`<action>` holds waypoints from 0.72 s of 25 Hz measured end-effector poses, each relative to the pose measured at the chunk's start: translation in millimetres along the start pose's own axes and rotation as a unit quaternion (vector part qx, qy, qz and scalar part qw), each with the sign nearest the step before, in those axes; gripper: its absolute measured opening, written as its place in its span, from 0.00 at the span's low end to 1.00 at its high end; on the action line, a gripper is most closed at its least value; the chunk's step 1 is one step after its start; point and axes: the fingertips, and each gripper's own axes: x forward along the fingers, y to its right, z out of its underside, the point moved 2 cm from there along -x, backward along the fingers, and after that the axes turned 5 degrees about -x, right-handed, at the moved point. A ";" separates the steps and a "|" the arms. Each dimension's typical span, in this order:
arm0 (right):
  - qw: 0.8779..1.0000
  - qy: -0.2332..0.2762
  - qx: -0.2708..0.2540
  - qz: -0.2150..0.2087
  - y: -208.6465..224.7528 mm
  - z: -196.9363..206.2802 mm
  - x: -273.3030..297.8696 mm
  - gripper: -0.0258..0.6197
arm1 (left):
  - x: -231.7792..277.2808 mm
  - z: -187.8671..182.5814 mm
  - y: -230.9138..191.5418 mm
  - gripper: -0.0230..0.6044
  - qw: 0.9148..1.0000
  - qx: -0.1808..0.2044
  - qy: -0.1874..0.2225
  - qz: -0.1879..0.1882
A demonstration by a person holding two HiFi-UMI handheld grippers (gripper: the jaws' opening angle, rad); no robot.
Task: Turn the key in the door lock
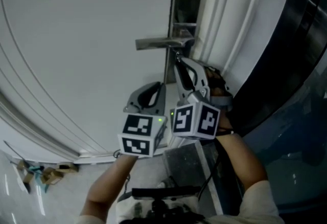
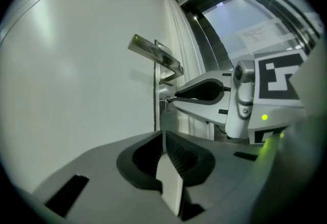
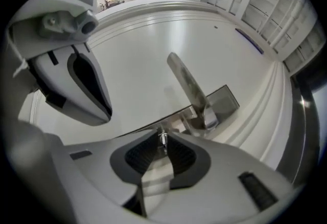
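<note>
Two jaws of the right gripper (image 3: 162,135) stand slightly apart, and the small metal key (image 3: 162,140) shows in the narrow gap between their tips; the pads do not clearly press on it. The key sits in the lock of the steel plate (image 1: 185,10), just beside the lever handle (image 1: 162,42). The left gripper (image 2: 162,142) has its jaws closed together on nothing and hangs close beside the right one, a little back from the plate. Both point at the white door (image 1: 76,39), near its moulded frame (image 1: 225,13).
</note>
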 end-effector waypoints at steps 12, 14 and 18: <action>0.992 -0.034 0.122 -0.020 4.8 7.3 12.5 0.07 | -7.6 -6.7 -4.6 0.09 0.999 0.006 0.002 0.042; 0.981 -0.030 0.189 -0.027 7.3 8.9 13.1 0.07 | -9.8 -7.1 -6.1 0.09 0.999 0.006 0.002 0.048; 0.950 -0.024 0.307 -0.042 13.4 11.1 12.7 0.08 | -14.2 -7.1 -6.3 0.09 0.998 0.003 0.004 0.058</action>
